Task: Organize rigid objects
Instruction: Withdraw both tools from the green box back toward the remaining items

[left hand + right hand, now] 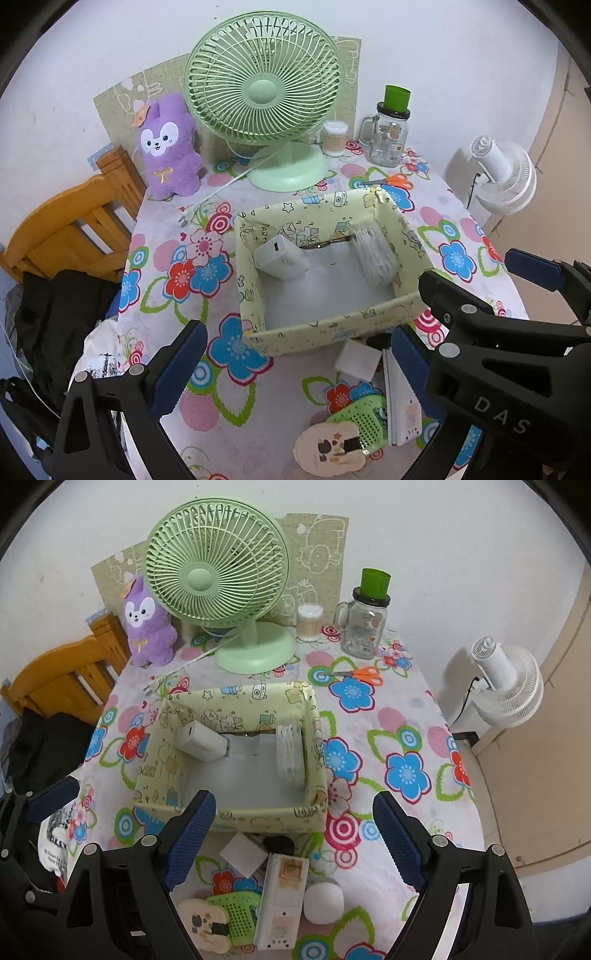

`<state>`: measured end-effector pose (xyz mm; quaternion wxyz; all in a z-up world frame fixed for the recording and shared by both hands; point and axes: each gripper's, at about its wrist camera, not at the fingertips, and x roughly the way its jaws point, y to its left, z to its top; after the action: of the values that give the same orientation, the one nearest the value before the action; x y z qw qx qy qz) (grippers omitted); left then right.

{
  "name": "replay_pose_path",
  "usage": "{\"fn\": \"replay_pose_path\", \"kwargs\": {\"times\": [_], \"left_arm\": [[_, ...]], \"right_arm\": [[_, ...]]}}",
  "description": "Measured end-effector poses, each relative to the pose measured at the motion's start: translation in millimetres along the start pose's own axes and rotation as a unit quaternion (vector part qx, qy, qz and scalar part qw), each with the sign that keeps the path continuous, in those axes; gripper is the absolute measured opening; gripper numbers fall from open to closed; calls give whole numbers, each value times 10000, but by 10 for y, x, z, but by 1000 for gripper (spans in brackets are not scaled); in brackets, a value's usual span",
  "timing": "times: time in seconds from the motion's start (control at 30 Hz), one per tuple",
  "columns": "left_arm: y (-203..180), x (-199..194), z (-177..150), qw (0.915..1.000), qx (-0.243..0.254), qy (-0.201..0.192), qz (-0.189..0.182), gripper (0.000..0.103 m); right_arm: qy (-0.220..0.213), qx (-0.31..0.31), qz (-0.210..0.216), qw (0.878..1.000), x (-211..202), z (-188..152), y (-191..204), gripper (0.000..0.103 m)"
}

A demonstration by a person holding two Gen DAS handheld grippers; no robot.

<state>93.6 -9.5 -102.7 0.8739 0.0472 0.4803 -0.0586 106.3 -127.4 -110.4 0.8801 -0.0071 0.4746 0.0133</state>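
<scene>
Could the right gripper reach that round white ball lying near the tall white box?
Probably yes: the right gripper is open and empty, and the round white ball lies uncovered beside the tall white box.

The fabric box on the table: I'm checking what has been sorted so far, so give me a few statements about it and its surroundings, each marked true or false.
1. A white charger block lies inside the fabric box. True.
2. The orange-handled scissors are inside the box. False: they lie on the tablecloth beyond it, near the glass jar.
3. The right gripper is shut on the white ball. False: its jaws are open and empty, and the ball sits on the table.
4. A stack of white flat pieces leans against the box's right wall. True.
5. The green fan stands in front of the box. False: it stands behind it, by the purple plush toy.
</scene>
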Motion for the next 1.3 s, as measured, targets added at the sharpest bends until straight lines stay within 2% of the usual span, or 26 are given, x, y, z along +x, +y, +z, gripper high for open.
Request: {"fn": "replay_pose_path", "kwargs": {"times": [0.67,0.97,1.3], "left_arm": [[-12,-237,-292,9997,69,-119,-180,101],[-21,-116,-413,9996,139,-49,-246,101],[11,164,-543,9991,11,251,-344,101]], "right_arm": [[-264,38,35,9996,-369,-340,-1,89],[-115,143,115,9998,-263,-506,-67,89],[42,99,249,9996,-55,-657,-113,89]]}}
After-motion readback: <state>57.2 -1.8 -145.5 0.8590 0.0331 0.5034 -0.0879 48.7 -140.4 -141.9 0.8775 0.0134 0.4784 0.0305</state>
